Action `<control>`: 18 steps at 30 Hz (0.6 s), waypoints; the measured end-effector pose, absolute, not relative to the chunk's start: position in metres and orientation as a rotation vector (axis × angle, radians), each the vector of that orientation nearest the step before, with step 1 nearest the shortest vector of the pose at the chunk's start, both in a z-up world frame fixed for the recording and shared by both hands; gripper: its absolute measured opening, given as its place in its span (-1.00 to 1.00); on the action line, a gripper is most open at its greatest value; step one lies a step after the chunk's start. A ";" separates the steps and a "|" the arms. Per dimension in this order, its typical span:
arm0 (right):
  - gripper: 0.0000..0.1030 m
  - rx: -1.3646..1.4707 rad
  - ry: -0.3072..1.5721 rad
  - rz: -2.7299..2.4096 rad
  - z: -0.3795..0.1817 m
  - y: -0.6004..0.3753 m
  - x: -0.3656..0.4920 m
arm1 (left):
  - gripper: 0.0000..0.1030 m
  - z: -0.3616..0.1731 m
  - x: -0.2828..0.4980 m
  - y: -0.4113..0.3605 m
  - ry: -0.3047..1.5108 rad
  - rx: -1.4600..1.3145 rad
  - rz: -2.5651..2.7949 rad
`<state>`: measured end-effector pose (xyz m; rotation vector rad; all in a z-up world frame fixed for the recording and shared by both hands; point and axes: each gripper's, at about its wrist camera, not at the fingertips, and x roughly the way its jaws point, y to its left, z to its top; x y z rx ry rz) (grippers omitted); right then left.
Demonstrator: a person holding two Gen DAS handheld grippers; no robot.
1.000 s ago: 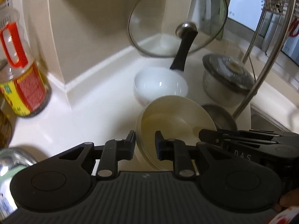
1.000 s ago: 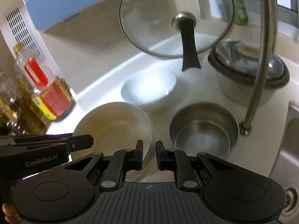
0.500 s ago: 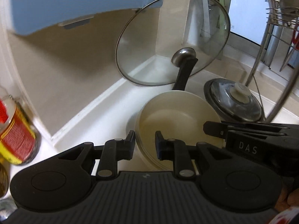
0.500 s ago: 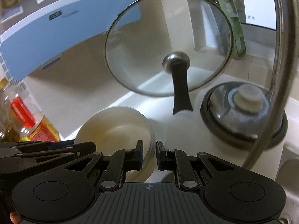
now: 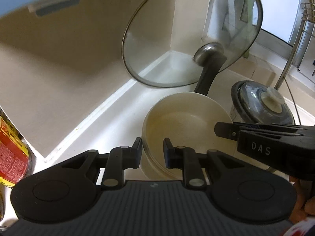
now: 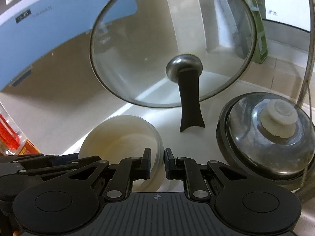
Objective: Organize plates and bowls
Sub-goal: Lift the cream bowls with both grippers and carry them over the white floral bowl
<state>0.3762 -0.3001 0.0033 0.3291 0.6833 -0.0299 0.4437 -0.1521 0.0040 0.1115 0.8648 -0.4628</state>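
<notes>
A stack of cream bowls (image 5: 185,122) is held between both grippers, above the white counter. My left gripper (image 5: 152,150) is shut on the stack's near-left rim. My right gripper (image 6: 157,162) is shut on the stack's right rim; the stack also shows in the right wrist view (image 6: 122,135). The right gripper's body (image 5: 271,145) shows at the right of the left wrist view, and the left gripper's body (image 6: 35,167) at the lower left of the right wrist view. The white bowl and steel bowl on the counter are hidden below.
A glass lid with a black handle (image 6: 173,45) stands upright just behind the stack. A lidded steel pot (image 6: 269,135) sits at the right. An oil bottle (image 5: 11,153) stands at the left. A faucet pipe (image 6: 309,49) and a dish rack (image 5: 307,19) are at the far right.
Both grippers have lifted the cream bowl stack up and toward the back corner. The white bowl and the steel bowl have dropped out of view below.
</notes>
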 end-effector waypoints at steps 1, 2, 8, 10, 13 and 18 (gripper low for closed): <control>-0.72 0.332 0.690 -0.029 0.001 -0.300 0.378 | -0.62 0.003 0.446 -0.152 0.870 0.111 -0.461; -0.72 0.335 0.694 -0.027 -0.002 -0.301 0.380 | -0.62 0.001 0.447 -0.153 0.876 0.111 -0.459; -0.72 0.332 0.724 -0.023 -0.014 -0.302 0.388 | -0.62 -0.010 0.453 -0.152 0.902 0.114 -0.457; -0.72 0.336 0.731 -0.020 -0.016 -0.303 0.389 | -0.62 -0.012 0.453 -0.152 0.909 0.113 -0.456; -0.72 0.336 0.738 -0.018 -0.018 -0.302 0.391 | -0.61 -0.014 0.452 -0.151 0.917 0.113 -0.455; -0.72 0.342 0.743 -0.017 -0.017 -0.302 0.392 | -0.60 -0.013 0.452 -0.150 0.922 0.105 -0.462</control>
